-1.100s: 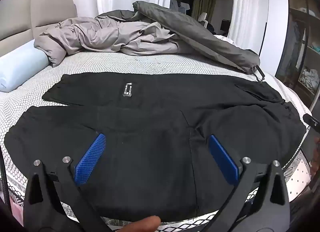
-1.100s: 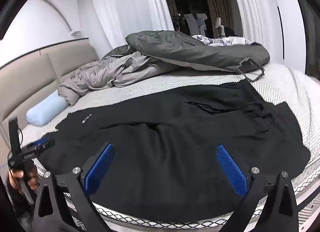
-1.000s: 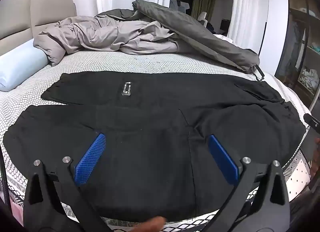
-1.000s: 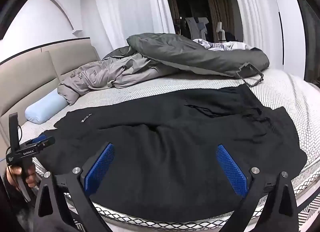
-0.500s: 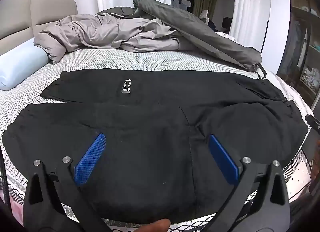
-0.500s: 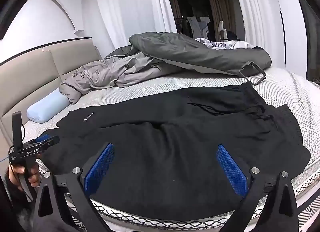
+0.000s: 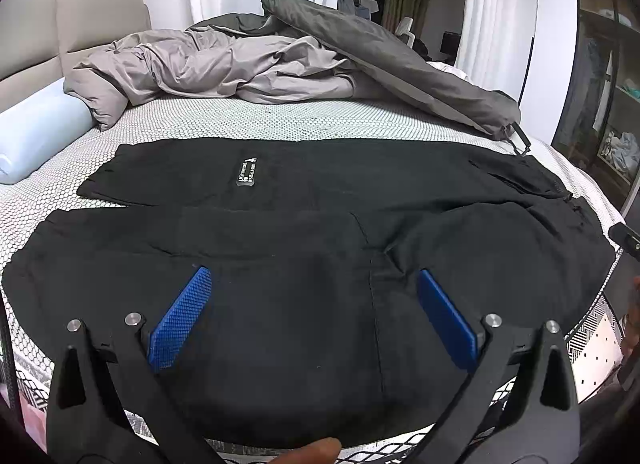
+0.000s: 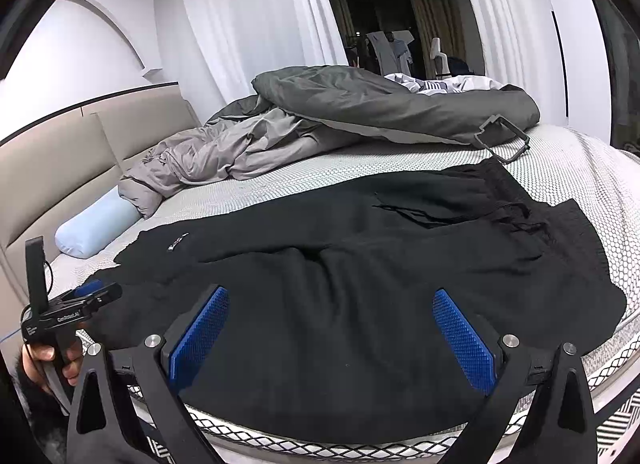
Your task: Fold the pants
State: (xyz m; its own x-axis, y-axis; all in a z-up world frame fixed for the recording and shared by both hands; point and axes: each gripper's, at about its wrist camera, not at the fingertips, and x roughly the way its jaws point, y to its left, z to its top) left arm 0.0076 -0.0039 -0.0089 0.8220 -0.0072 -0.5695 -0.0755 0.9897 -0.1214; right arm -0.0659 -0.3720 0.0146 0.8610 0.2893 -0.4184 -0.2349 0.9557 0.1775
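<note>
- Your left tongs [image 7: 314,314] are spread wide, blue pads [image 7: 180,320] well apart, holding nothing; they hover over the near edge of the bed [image 7: 320,122] above the black pants [image 7: 300,256].
- Your right tongs [image 8: 332,338] are likewise wide open and empty, with their blue pads [image 8: 464,340] on either side of the near leg fabric, above it rather than pinching it.
- The pants lie spread flat across the honeycomb-patterned mattress, legs running out to your left and waistband to your right.
- In the left wrist view, the two legs lie side by side, the farther one carrying a small white-lettered label [image 7: 247,173]; the nearer leg reaches the mattress edge.
- In the right wrist view, the waistband [image 8: 516,204] is bunched and wrinkled at the right, with a pocket opening [image 8: 404,214] gaping just left of it.
- From the right wrist camera your left tongs [image 8: 86,294] show at the far left, gripped in your left hand [image 8: 52,362], just beside the cuff end of the pants.
- A rumpled grey duvet [image 7: 248,64] is heaped along the far side of the bed, well apart from the pants.
- A pale blue bolster pillow [image 8: 96,226] rests against the beige headboard [image 8: 60,160], near the cuffs but not touching them.
</note>
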